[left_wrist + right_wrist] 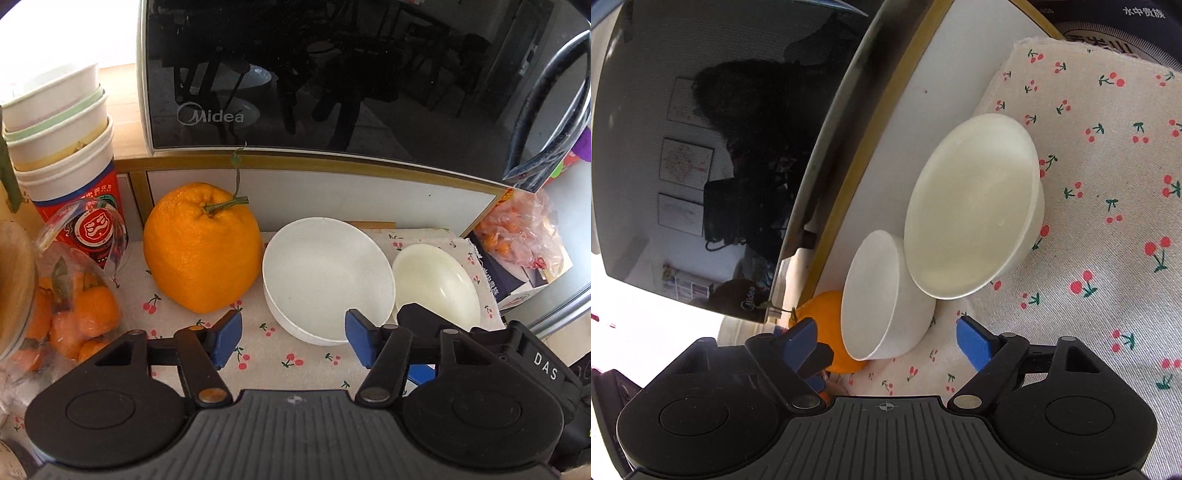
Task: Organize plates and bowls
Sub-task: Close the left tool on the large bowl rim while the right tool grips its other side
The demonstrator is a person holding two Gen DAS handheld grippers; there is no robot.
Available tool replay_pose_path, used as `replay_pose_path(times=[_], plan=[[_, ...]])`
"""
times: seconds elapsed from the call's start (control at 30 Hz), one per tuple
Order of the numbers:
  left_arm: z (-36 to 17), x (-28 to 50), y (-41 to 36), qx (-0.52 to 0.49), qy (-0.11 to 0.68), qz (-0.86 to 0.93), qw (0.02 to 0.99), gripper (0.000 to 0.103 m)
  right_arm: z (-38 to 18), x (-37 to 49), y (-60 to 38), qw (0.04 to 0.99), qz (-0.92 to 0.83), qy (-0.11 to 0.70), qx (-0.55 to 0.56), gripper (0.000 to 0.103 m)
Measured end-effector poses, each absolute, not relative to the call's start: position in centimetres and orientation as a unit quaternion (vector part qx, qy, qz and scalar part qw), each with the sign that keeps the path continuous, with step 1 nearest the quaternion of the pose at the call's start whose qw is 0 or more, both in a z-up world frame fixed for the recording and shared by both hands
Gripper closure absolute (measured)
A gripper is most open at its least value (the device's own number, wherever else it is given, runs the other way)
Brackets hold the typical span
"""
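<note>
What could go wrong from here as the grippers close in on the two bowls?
1. The white bowl sits right beside the big orange; the open left gripper may nudge the fruit while grasping the rim.
2. The cream bowl seems to touch or overlap the white bowl's rim, so lifting one may drag the other.
3. The cherry cloth looks loose; a low pass by the open right gripper could bunch it.

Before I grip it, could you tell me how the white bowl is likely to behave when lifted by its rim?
The white bowl looks rigid and matte, so it probably won't flex or slip much. It appears empty, so likely light. It sits close beside the cream bowl and the big orange, so a sideways nudge may well bump either.
</note>
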State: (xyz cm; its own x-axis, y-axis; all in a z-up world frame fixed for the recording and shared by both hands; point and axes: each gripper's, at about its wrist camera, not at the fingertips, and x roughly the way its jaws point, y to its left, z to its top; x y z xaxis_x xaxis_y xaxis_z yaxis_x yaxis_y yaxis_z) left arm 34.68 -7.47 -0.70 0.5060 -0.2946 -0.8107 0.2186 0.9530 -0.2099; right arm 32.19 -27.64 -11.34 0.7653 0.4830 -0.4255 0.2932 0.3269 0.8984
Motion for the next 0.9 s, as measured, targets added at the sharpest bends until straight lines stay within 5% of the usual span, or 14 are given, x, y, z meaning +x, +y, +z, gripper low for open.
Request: replay_pose_path(times=[0.57, 0.9], plan=[[-2.3, 36.3, -8.6, -0.014, 0.464, -0.133, 0.876, 0.08, -13.6, 33.7, -27.1, 0.743, 0.041, 0.331, 0.58, 0.073], [-1.4, 35.6, -9.0, 0.006, 0.46, -0.129, 0.878, 0.091, -11.8, 33.4, -27.2, 0.761, 0.039, 0.331, 0.557, 0.074]])
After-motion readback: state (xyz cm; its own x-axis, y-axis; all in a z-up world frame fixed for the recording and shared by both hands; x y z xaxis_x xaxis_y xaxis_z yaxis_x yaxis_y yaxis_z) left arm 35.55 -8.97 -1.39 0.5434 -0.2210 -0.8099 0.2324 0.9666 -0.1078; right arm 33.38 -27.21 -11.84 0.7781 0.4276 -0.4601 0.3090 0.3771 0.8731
